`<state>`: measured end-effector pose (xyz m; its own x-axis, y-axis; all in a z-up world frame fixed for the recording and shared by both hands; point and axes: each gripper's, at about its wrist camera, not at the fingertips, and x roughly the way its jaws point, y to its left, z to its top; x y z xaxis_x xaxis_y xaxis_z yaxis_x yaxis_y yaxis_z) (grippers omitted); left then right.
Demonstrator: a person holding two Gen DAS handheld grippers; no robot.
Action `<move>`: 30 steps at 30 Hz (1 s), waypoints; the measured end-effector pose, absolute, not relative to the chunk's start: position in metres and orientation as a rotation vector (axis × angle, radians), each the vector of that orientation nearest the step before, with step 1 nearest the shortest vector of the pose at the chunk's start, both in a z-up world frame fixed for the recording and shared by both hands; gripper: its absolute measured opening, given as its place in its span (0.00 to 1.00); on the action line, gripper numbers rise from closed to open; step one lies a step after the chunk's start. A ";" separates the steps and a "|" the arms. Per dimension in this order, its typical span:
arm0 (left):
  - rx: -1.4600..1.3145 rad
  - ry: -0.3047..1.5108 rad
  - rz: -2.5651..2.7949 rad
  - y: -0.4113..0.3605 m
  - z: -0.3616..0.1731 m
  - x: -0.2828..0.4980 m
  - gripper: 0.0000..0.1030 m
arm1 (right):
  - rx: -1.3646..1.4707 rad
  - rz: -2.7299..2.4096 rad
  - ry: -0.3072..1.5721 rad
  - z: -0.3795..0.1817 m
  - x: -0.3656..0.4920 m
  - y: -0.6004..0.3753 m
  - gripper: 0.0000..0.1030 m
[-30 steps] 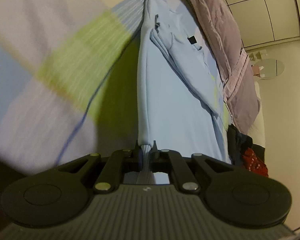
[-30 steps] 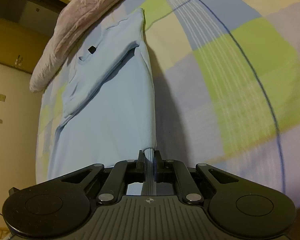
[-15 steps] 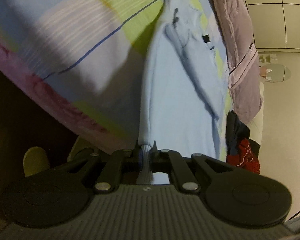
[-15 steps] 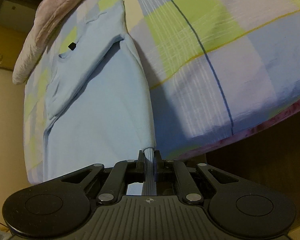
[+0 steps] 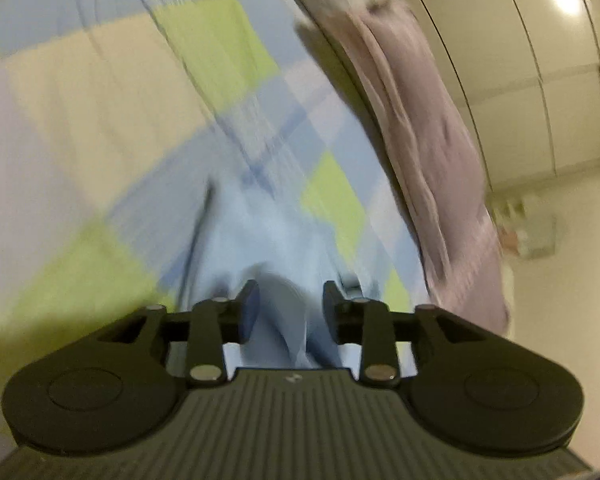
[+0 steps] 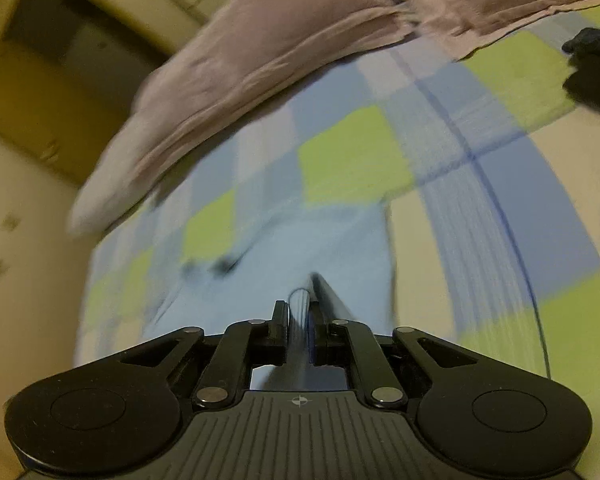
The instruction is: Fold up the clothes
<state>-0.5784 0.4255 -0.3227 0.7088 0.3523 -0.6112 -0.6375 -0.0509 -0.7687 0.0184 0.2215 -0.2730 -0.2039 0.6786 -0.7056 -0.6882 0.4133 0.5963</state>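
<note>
Pale-blue garment (image 6: 300, 248) is lying part-folded on the checked bed (image 6: 356, 168), the right tool (image 6: 299, 312) pinching its hem, the left tool (image 5: 286, 300) spreading wide.

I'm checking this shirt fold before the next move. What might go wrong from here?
1. The left claw is open with light blue shirt cloth lying between its fingers, while the right claw is shut on the hem. Pulling now would likely skew the fold.
2. Cloth between the open fingers may snag as that claw withdraws.
3. Both views are motion-blurred, so the fold's alignment on the checked bedsheet cannot be judged.
</note>
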 end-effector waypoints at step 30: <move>-0.933 0.306 0.925 0.272 -0.340 -0.578 0.30 | -0.168 1.446 0.931 -0.318 -0.007 0.068 0.69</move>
